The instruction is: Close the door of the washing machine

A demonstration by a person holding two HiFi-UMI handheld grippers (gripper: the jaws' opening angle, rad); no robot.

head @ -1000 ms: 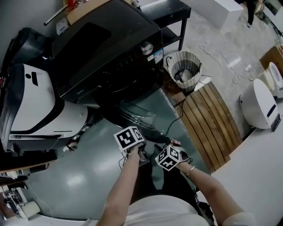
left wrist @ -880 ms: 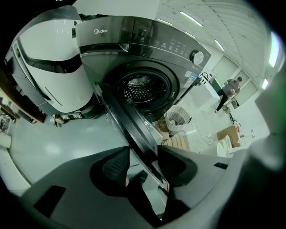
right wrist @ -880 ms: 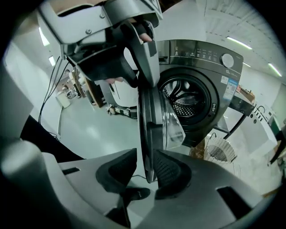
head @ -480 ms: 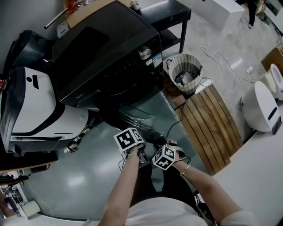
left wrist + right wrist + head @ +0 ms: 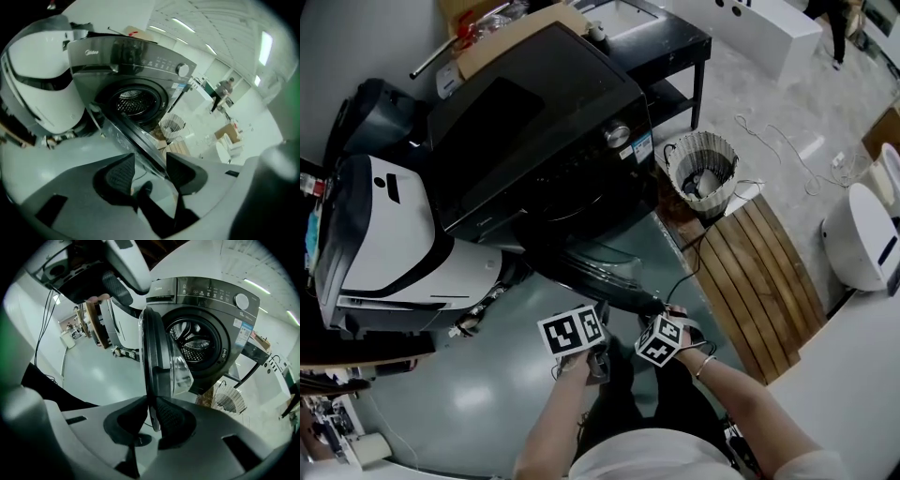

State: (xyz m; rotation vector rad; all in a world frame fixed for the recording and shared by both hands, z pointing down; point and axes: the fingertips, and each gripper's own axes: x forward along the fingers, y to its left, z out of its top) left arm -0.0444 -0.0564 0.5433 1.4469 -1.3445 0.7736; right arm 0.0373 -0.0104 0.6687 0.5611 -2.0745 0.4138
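The black washing machine (image 5: 544,122) stands with its round door (image 5: 591,267) swung open toward me. In the right gripper view the door (image 5: 159,357) is edge-on and my right gripper (image 5: 151,416) has just closed; it is shut on the door's rim. The drum (image 5: 197,343) shows behind it. My left gripper (image 5: 151,171) has just been opening and stands open. The door's edge (image 5: 126,136) shows through its gap, but the pads do not touch it. In the head view, both marker cubes (image 5: 572,333) (image 5: 661,339) hover at the door's free edge.
A white machine (image 5: 384,234) stands left of the washer. A woven basket (image 5: 701,167) and a wooden slat board (image 5: 750,272) lie to the right. A black table (image 5: 666,37) is behind, a white device (image 5: 862,234) far right. Cables trail on the floor.
My right gripper closed on the door's rim. The left gripper drew back from the door toward me and opened a little wider.
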